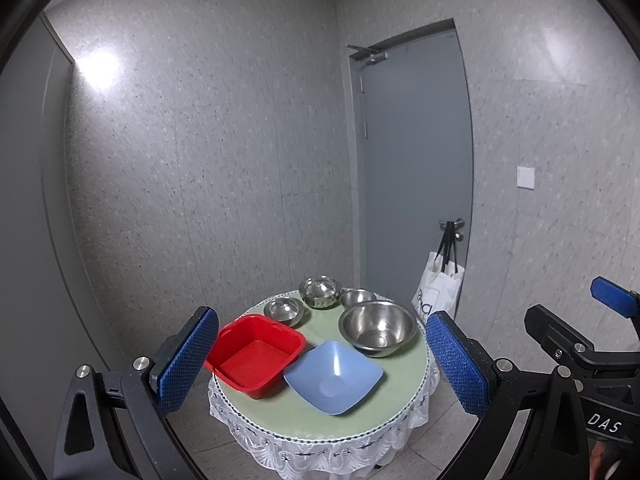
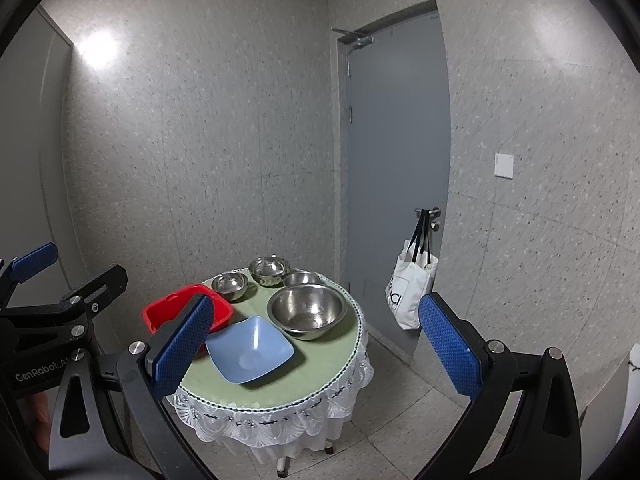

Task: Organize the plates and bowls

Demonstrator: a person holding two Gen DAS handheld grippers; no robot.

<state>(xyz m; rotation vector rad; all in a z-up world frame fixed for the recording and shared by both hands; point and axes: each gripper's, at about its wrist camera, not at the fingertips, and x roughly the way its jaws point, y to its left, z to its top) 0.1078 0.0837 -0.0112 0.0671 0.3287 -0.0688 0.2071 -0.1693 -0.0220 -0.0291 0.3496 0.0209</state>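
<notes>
Hovering well back from the small round table with the pale green top and white lace skirt (image 1: 362, 412), the left gripper (image 1: 322, 364) and the right gripper (image 2: 316, 344) both hang with blue pads spread wide and nothing between them, which I judge to be a starting pose for choosing a first piece.

The large stainless steel bowl (image 1: 378, 330) sits toward the table's right edge. Left of it lies the square red plastic basin (image 1: 256, 354), and in front of it the square pale blue plastic dish (image 1: 334, 376). Behind it stand three smaller steel bowls (image 1: 319, 290), apart and un-nested, so the sorting looks unstarted.

From the right wrist, a pad hides part of the basin. Whether the rearmost bowl is really two stacked I cannot tell.
</notes>
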